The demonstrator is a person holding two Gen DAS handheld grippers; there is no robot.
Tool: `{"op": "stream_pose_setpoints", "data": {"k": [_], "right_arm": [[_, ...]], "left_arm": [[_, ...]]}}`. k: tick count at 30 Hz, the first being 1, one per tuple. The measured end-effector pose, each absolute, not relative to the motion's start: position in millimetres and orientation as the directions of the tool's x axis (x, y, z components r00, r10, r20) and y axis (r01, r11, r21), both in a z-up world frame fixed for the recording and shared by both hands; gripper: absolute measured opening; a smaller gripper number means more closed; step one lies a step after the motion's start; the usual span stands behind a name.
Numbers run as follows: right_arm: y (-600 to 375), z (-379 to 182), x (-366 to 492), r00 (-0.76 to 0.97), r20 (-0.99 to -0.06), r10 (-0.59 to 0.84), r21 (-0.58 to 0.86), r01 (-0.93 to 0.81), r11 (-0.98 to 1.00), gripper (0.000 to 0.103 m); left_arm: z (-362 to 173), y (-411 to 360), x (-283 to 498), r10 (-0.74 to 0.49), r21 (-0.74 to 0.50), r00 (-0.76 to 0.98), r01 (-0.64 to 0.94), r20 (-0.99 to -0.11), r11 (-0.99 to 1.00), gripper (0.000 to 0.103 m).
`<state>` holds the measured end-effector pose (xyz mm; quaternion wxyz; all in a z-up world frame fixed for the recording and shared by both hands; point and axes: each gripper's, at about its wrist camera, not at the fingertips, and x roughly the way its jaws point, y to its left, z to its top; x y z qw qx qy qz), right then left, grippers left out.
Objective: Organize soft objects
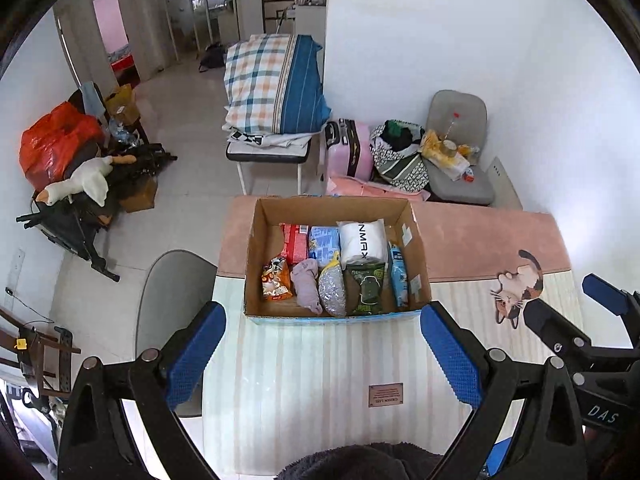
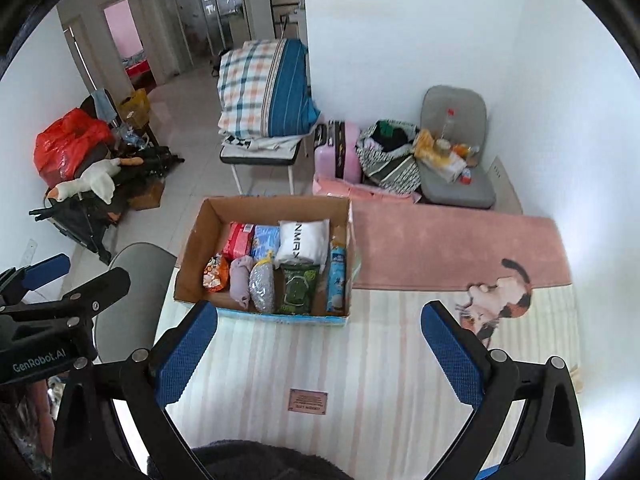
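An open cardboard box (image 1: 418, 240) stands on the table mat, also in the right wrist view (image 2: 192, 240). It holds several soft packs side by side: a white pillow pack (image 1: 363, 242), a green pack (image 1: 366, 288), a pink cloth roll (image 1: 306, 286), an orange snack bag (image 1: 275, 279) and a light blue pack (image 1: 399, 276). My left gripper (image 1: 323, 354) is open and empty, above the mat in front of the box. My right gripper (image 2: 319, 354) is open and empty, in front of the box and to its right.
The striped mat (image 1: 320, 368) with a cat picture (image 1: 518, 286) covers the table; a pink cloth (image 2: 440, 248) lies behind it. A grey chair (image 1: 168, 304) stands at the table's left. A stool with a plaid pillow (image 1: 272, 84), a pink suitcase and a loaded chair stand beyond.
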<state>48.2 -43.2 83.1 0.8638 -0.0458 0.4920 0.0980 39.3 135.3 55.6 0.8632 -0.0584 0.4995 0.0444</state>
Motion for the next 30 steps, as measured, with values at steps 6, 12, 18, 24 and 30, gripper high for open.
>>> {"op": "stream_pose_setpoints", "data": {"k": [6, 12, 18, 24, 30], "right_arm": [[-50.8, 104.6, 35.5, 0.524, -0.843, 0.12, 0.012, -0.205, 0.979, 0.103], [-58.0, 112.3, 32.5, 0.557, -0.826, 0.086, -0.017, -0.177, 0.984, 0.103], [-54.9, 103.3, 39.2, 0.556, -0.828, 0.075, -0.026, -0.171, 0.985, 0.103], [-48.6, 89.1, 45.9, 0.552, -0.832, 0.055, -0.044, -0.165, 0.985, 0.103], [-47.0, 78.0, 52.7, 0.542, -0.839, 0.044, -0.049, -0.157, 0.986, 0.103]], "left_arm": [[66.9, 134.9, 27.6, 0.04, -0.044, 0.518, -0.148, -0.854, 0.988, 0.1], [69.5, 134.1, 26.6, 0.053, -0.042, 0.538, -0.162, -0.841, 0.986, 0.1], [59.4, 135.2, 31.9, 0.08, -0.021, 0.535, -0.181, -0.841, 0.983, 0.1], [48.0, 135.4, 36.8, 0.086, -0.014, 0.515, -0.187, -0.853, 0.982, 0.1], [44.2, 133.6, 37.8, 0.084, -0.013, 0.507, -0.184, -0.858, 0.983, 0.1]]}}
